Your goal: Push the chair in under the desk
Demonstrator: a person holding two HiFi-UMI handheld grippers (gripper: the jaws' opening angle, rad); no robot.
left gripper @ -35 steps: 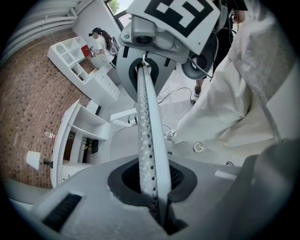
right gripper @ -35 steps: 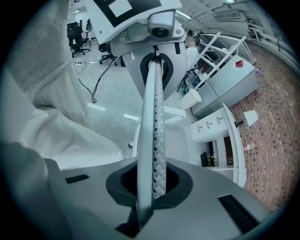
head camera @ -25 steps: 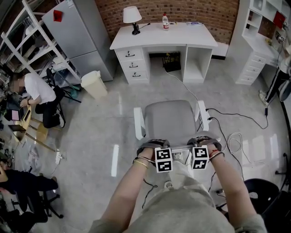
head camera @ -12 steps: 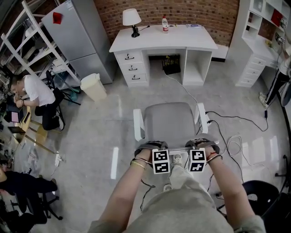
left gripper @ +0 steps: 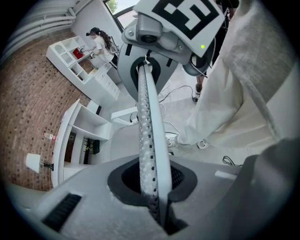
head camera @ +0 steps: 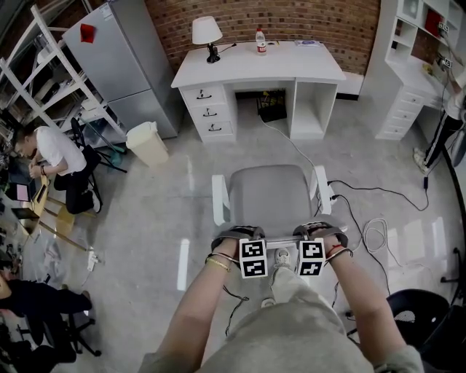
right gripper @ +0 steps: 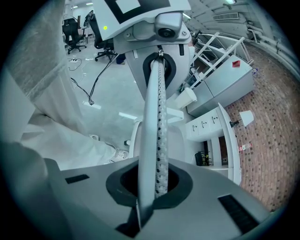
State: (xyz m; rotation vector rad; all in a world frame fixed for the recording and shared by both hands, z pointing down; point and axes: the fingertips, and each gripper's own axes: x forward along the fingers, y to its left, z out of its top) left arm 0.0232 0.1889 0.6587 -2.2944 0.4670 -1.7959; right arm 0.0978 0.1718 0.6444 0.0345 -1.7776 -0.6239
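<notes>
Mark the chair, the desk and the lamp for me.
chair (head camera: 271,195), head view, middle of the grey seat.
desk (head camera: 291,65), head view, bare white top.
lamp (head camera: 206,30), head view, its white shade.

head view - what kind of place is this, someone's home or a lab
Probably a lab or workshop staged with home furniture: a white desk with a lamp stands against a brick wall, yet open metal shelving and a person bent over work sit close by on the left.

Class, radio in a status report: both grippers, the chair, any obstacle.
Left gripper, right gripper both shut, at back of chair. Chair short of desk, facing kneehole. Cable on floor between them.
</notes>
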